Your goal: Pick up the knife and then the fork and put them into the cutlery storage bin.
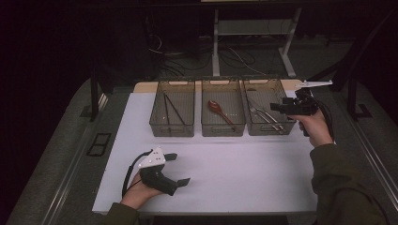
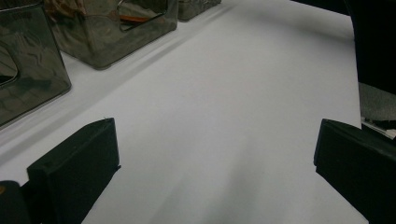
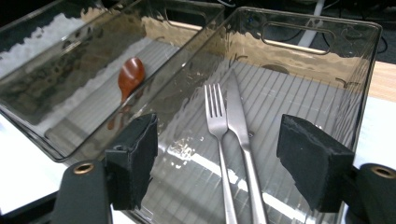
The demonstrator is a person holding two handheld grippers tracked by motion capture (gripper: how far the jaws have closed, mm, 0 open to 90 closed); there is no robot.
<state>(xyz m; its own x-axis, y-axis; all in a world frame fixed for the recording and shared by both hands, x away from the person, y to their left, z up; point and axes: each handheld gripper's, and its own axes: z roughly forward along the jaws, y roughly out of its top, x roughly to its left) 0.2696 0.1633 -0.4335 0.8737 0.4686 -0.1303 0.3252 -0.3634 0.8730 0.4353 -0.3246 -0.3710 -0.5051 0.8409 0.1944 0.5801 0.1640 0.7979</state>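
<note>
Three clear ribbed bins in a row at the far end of the white surface (image 1: 234,178), right bin (image 3: 322,70) holding a steel fork (image 3: 217,126) and knife (image 3: 240,126) side by side, middle bin (image 1: 223,107) holding a brown spoon (image 3: 128,79), left bin (image 1: 172,108) holding dark sticks, right tool (image 3: 219,163) wide open over the right bin, left tool (image 1: 177,169) wide open, low on the surface near the left bin.

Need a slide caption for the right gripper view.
Open right tool poised over a clear bin holding a fork and knife; brown spoon in the neighbouring bin.
</note>
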